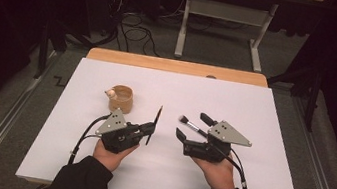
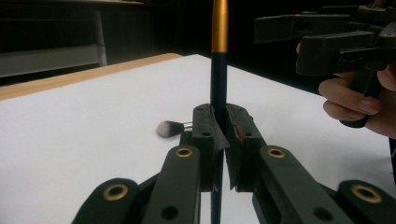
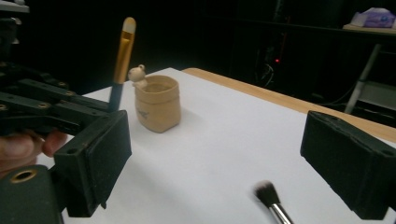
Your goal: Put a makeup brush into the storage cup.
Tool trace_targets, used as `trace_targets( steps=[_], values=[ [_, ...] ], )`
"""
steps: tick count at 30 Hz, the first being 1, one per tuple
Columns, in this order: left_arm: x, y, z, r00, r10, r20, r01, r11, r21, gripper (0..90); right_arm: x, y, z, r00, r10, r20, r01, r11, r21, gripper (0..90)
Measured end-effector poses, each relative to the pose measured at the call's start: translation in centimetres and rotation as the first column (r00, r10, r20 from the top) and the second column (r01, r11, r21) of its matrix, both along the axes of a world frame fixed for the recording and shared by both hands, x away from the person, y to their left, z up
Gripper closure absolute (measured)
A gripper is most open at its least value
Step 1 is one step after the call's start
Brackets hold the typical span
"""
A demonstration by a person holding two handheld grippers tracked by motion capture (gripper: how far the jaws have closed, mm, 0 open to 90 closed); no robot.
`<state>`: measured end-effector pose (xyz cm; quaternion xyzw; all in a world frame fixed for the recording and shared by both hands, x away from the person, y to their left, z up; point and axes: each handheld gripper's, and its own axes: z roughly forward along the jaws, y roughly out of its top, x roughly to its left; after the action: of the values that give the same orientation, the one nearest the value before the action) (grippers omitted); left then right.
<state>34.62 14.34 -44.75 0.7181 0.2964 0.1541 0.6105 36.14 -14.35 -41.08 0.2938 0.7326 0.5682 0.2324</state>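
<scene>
My left gripper (image 1: 149,133) has its jaws closed tight on the dark handle of a slim makeup brush (image 1: 155,123). In the left gripper view that brush (image 2: 218,56) rises straight up out of the jaws, dark at the bottom and gold higher up. From the right gripper view I see the same brush (image 3: 122,51) tilted a little, with a pale tip above the gold part.

My right gripper (image 1: 192,127) has its jaws spread wide and holds nothing. A second makeup brush (image 1: 191,124), with a fluffy dark head and a silver ferrule, lies flat on the white counter (image 1: 255,178) between those open jaws. Its bristle end points away from my right hand (image 1: 218,172), toward the middle of the counter. In the right gripper view its head (image 3: 267,193) sits low between the two black pads, touching neither. The left gripper view shows the same fluffy head (image 2: 169,129) just beyond my closed jaws, lying on the counter.

A small tan pot (image 1: 121,98) with a tiny bear figure on its rim stands upright on the counter, beyond my left hand (image 1: 112,156) and apart from both brushes. In the right gripper view the pot (image 3: 158,103) stands behind the held brush, its mouth open upward
</scene>
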Motion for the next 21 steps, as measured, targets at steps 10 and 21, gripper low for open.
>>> trace_targets(
  steps=[10,21],
  values=[
    [-0.4,-1.1,-0.2,0.9996,-0.027,-0.002,0.027,0.9996,0.003,83.2,-0.7,0.9,0.1,0.9975,0.071,-0.003,-0.071,0.997,0.040,21.7],
    [-0.9,-2.1,-0.4,0.9987,-0.051,-0.001,0.051,0.9987,0.008,83.1,-1.1,1.5,-0.1,0.9905,0.133,-0.033,-0.130,0.988,0.089,38.5]
  ],
)
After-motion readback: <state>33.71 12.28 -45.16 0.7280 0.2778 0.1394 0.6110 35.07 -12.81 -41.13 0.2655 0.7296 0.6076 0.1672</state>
